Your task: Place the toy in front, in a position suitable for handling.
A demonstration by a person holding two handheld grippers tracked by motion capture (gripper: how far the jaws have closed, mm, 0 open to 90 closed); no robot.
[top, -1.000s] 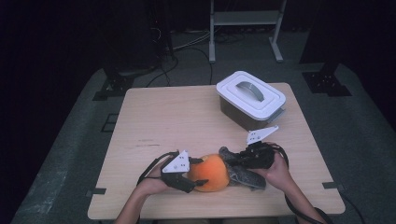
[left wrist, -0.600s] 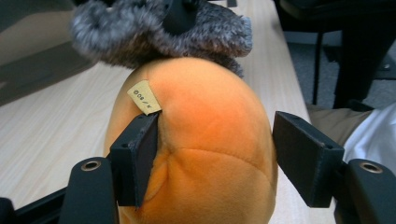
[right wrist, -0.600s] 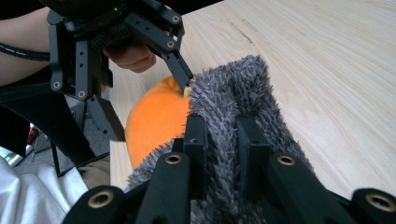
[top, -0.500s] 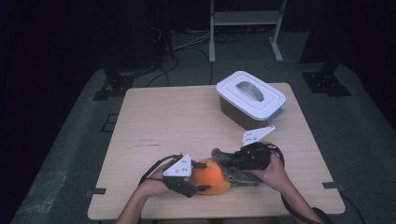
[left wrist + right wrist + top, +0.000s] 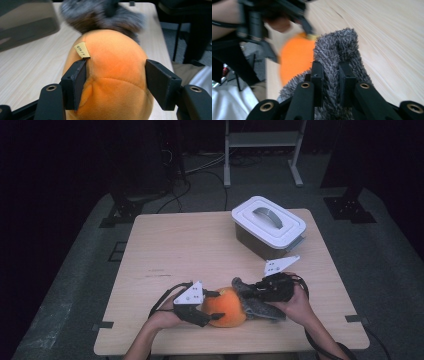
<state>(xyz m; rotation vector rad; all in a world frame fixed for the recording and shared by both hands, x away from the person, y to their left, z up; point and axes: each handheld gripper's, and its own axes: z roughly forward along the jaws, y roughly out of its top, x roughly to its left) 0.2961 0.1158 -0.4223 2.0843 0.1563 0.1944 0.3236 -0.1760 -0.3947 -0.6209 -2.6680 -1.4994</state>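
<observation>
An orange plush toy with a grey furry part lies near the table's front edge. My left gripper holds the orange body from the left. In the left gripper view its pads press both sides of the orange plush, denting it, and the jaws have just been closing a little further. A small paper tag sticks out by one pad. My right gripper comes from the right. In the right gripper view this gripper is shut on a tuft of the grey fur.
A lidded container with a white lid and grey handle stands at the table's back right. The wooden table has bare surface to the left and behind the toy. A metal rack and cables sit on the floor beyond.
The right gripper has shifted only slightly with the grey fur in it. The left gripper and the orange plush stay in the same spot.
</observation>
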